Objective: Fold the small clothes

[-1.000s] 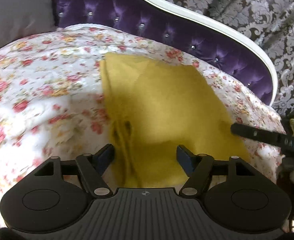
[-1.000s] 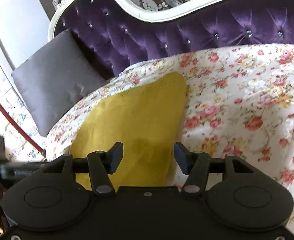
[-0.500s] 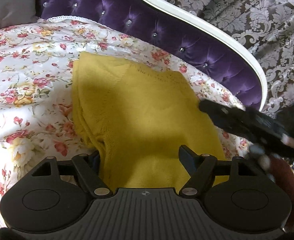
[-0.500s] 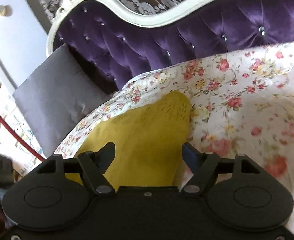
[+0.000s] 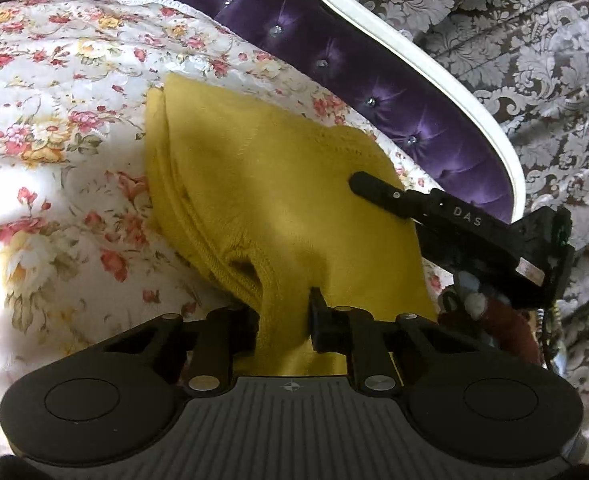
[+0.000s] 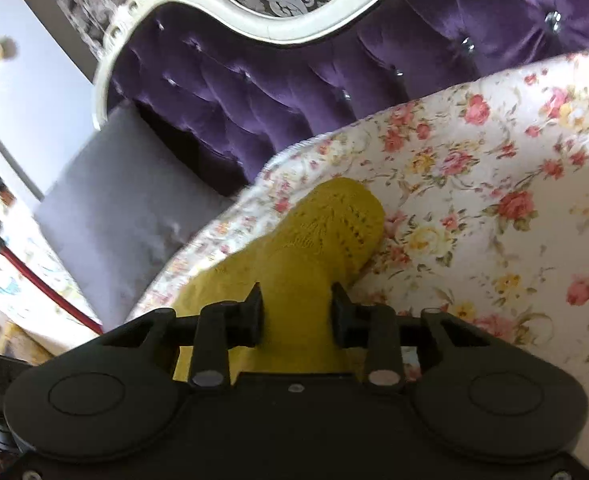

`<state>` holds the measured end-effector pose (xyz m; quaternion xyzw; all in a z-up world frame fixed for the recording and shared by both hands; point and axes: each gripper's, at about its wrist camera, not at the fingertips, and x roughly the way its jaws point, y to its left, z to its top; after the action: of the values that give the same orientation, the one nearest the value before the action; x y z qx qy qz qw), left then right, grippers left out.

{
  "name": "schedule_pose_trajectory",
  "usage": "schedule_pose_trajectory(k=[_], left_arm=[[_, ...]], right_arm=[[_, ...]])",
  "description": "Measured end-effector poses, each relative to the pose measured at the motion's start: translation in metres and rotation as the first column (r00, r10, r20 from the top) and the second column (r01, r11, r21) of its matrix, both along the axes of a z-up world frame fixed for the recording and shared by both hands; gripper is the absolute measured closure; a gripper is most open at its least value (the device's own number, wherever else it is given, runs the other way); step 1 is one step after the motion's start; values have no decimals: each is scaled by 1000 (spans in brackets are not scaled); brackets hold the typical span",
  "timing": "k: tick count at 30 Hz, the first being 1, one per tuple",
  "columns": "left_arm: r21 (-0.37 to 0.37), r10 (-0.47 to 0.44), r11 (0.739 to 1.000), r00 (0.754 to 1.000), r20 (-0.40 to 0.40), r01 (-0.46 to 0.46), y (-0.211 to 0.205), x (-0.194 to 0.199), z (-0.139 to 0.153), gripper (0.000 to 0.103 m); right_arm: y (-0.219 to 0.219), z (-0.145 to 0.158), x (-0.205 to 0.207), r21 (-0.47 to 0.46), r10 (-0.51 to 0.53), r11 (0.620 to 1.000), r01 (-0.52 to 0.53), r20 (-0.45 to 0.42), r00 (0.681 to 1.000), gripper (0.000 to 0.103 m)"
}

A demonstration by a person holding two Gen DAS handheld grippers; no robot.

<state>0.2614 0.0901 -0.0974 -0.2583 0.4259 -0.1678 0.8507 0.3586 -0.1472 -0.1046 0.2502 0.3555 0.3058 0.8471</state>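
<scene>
Bed with floral quilt (image 5: 54,128): carries the work; purple tufted headboard (image 5: 354,68) with white trim behind it.

Yellow knit garment (image 5: 278,184): lies on the quilt near the headboard end, already doubled, with stacked edges along its left side in the left wrist view. Its near hem runs into both claws.

Left claw (image 5: 284,316): jaws have just been closing and now pinch a bunched ridge of the garment's near edge; the cloth fills the narrow gap.

Right claw (image 6: 296,314): jaws have just been closing, with yellow knit between them; the pads look to be against the cloth, though contact is less plain than on the left.

Step in hand, judged: grasping the near edge at two points for the next fold. To do it well, catch all layers in each pinch, confirm the right-hand grip before lifting, raise both hands evenly, keep the edge taut between them, and lay it square onto the far edge.

View differences: the left wrist view alone shows the layered side edge, a small opening in the knit near the claw, and the right claw's finger (image 5: 378,192) lying over the garment. The right wrist view alone shows the lacy openwork end (image 6: 334,220), a grey cushion (image 6: 126,220) and a white door (image 6: 10,80).
</scene>
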Motion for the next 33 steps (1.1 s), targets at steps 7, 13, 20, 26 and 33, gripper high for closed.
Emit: schedule_pose_trajectory(k=[7,13,20,26,33], left_arm=[[-82,-51,996,997,-59,47,-2,-21,10,87],[-126,-133,985,986,-96,121,-12,-64,21,87],[-186,-233,961,963,-133,207,-28,-114,13,87],[-182,-252,958,953,-169,221,-26,-146,6,87],[-97,-201,977,968,-152,188,-14,-180,8,87]], right_arm=[[0,22,-27,-98,-28,995,28,-7,1000,63],[-11,34,-72,-146,-57,988,49,-51,997,63],[-33,38,-142,-172,-100,982,78,-125,987,63],[-43,39,-183,-213,-110,974,81,-127,986,55],[-50,45,-208,-318,-177,934,160,-24,984,46]])
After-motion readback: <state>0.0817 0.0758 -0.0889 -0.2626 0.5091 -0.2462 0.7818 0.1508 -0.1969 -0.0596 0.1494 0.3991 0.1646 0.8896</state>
